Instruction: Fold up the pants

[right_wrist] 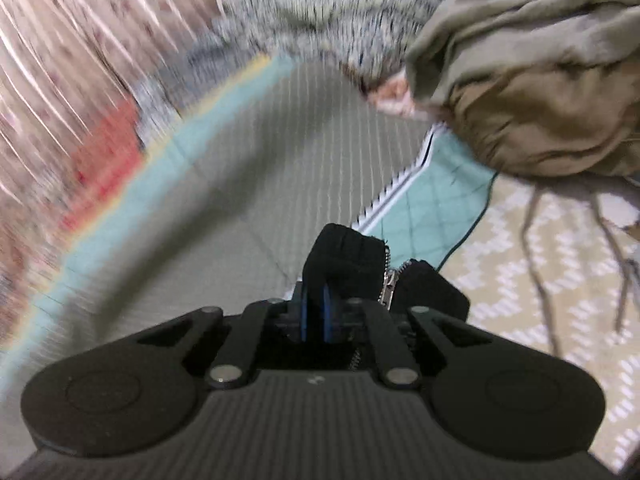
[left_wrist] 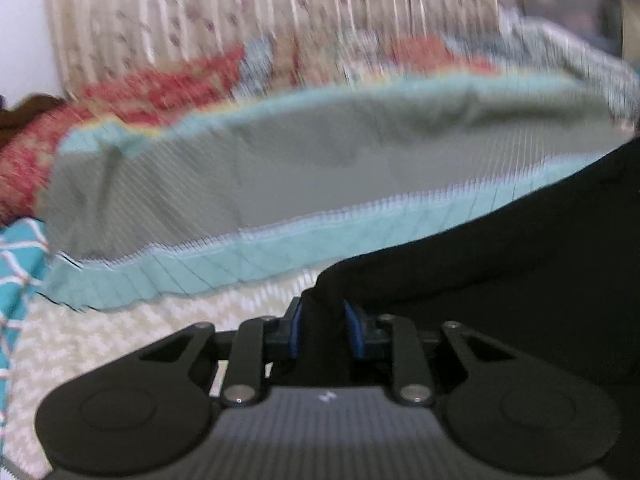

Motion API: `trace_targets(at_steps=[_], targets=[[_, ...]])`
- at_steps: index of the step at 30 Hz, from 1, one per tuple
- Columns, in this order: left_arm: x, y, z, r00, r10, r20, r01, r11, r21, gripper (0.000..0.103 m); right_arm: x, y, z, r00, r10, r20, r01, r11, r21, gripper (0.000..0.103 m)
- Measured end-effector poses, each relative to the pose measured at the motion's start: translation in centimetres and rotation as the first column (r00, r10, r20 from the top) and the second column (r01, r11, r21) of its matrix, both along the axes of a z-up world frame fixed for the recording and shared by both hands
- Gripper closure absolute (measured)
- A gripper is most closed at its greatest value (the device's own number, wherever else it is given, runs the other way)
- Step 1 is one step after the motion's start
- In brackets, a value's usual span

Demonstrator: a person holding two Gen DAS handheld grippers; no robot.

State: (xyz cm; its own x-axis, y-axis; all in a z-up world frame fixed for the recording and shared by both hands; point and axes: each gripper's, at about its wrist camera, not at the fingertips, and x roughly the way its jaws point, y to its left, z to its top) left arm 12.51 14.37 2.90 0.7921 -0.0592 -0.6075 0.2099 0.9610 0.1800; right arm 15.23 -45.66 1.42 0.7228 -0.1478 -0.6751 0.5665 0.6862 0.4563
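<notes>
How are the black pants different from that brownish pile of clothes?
The black pants are pinched in the right gripper; the tan clothes pile lies untouched. The pants are black with a silver zipper; the pile is tan, with no zipper in sight. The pants sit close by the jaws; the pile is farther back, crumpled in a heap. Both are soft cloth.

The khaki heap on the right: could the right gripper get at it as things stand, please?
Probably not yet. The right gripper is shut on the black pants at the zipper, so it is occupied. Nothing visibly blocks the way across the mat to the khaki heap.
</notes>
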Motion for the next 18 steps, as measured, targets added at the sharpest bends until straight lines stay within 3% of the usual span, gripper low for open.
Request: trace_targets(at_steps=[6, 10, 14, 18], targets=[[-9.0, 0.8, 4.8, 0.988, 0.038, 0.152, -0.024, 0.995, -0.094, 0.082, -11.5, -3.6, 4.9, 0.976, -0.024, 0.215, -0.01, 0.988, 0.156, 0.093], [-15.7, 0.9, 4.6, 0.988, 0.028, 0.155, -0.01, 0.993, -0.12, 0.082, -21.9, -5.0, 4.6, 0.966, -0.052, 0.253, 0.009, 0.985, 0.17, 0.093], [-21.4, 0.5, 2.6, 0.997, 0.024, 0.073, -0.014, 0.99, -0.138, 0.082, -30.1, -5.9, 0.6, 0.975, -0.118, 0.19, 0.077, 0.975, 0.21, 0.093], [-25.6, -0.2, -0.2, 0.999, 0.022, -0.025, -0.025, 0.993, -0.118, 0.084, -34.0, -6.2, -5.6, 0.982, -0.186, -0.017, 0.185, 0.954, 0.235, 0.093]])
